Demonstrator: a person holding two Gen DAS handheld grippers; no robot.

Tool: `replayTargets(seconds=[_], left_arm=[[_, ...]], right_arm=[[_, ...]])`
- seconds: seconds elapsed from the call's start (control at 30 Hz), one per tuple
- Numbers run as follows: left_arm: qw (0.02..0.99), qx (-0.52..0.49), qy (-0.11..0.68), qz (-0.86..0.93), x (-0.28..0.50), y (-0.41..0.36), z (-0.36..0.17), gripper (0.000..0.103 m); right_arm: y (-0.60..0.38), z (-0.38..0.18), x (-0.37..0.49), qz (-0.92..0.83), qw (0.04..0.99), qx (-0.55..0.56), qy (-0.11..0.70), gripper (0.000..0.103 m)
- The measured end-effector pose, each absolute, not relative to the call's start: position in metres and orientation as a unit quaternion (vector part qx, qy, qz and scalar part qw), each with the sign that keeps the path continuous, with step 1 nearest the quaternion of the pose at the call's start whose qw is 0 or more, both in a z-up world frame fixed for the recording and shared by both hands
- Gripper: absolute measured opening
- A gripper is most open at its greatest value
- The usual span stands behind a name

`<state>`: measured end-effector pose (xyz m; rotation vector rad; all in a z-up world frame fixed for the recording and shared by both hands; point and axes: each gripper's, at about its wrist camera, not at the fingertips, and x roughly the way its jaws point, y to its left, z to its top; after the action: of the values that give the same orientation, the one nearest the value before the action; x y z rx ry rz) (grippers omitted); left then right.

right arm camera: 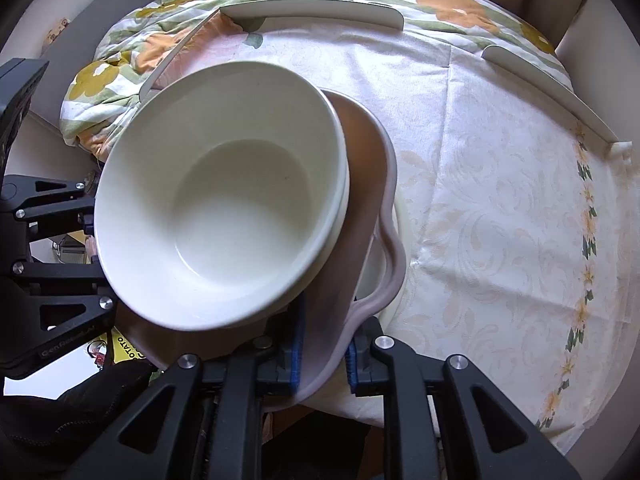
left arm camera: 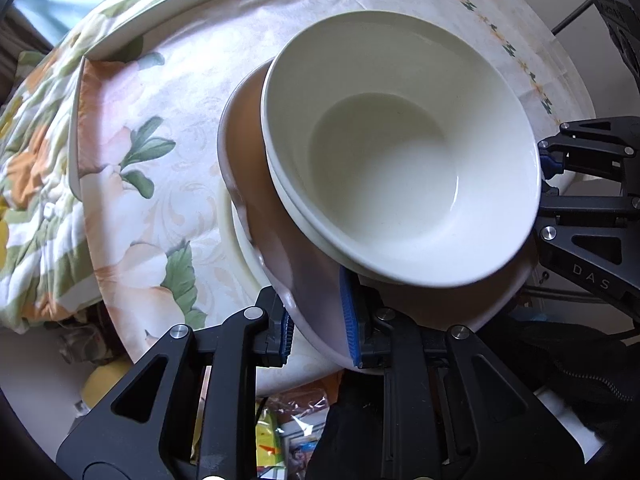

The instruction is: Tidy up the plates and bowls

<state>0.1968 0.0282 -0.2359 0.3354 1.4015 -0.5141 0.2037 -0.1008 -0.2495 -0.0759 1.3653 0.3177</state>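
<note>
Item held: a pinkish-brown wavy-rimmed plate carrying two nested white bowls, the whole stack sitting on a pale white plate at the near edge of the round table. My left gripper was pinched on the wavy plate's near rim, one blue pad on the upper face, the other beneath; my right gripper was clamped the same way on the rim at the plate's other side. Handling, as I judged it: glazed ceramic, stiff, breakable, slick under rubber pads, and heavy for a rim grip with two bowls aboard; the bowls sat loose on the plate and looked tilted toward its near side, so any tip could slide them off. Best hold was the one in use, opposite rims, kept level. Edges: the wavy plate overhung the table edge toward me, with clutter on the floor below it. Open room: beyond the wavy plate lay a broad bare stretch of floral tablecloth; white curved guards rimmed the table's far side, well apart from the plate.
</note>
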Motion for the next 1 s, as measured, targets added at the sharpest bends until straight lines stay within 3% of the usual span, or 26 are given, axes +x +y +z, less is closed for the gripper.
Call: replayTargets(seconds=[0.1,0.27,0.3,0.33,0.4,0.7,1.0], left_arm=[[0.717,0.147,0.641,-0.232,0.196,0.030,-0.233,0.018],[0.715,0.153,0.641,-0.235,0.191,0.033,-0.222,0.024],[0.715,0.154,0.639,-0.237,0.190,0.034,-0.219,0.033],[0.716,0.155,0.637,-0.238,0.189,0.034,-0.216,0.055],[0.722,0.149,0.631,-0.243,0.186,0.036,-0.209,0.086],[0.762,0.121,0.601,-0.211,0.152,0.041,-0.176,0.086],[0.878,0.047,0.458,-0.131,0.075,0.037,-0.059,0.086]], right_arm=[[-0.102,-0.243,0.202,0.144,0.760,-0.034,0.633,0.019],[-0.103,-0.231,0.196,0.137,0.758,-0.026,0.638,0.032],[-0.104,-0.230,0.194,0.135,0.758,-0.023,0.638,0.032],[-0.104,-0.228,0.193,0.133,0.759,-0.019,0.637,0.032],[-0.104,-0.224,0.189,0.130,0.760,-0.016,0.636,0.032],[-0.112,-0.196,0.159,0.135,0.789,0.000,0.600,0.032],[-0.147,-0.104,0.093,0.120,0.865,-0.006,0.487,0.032]])
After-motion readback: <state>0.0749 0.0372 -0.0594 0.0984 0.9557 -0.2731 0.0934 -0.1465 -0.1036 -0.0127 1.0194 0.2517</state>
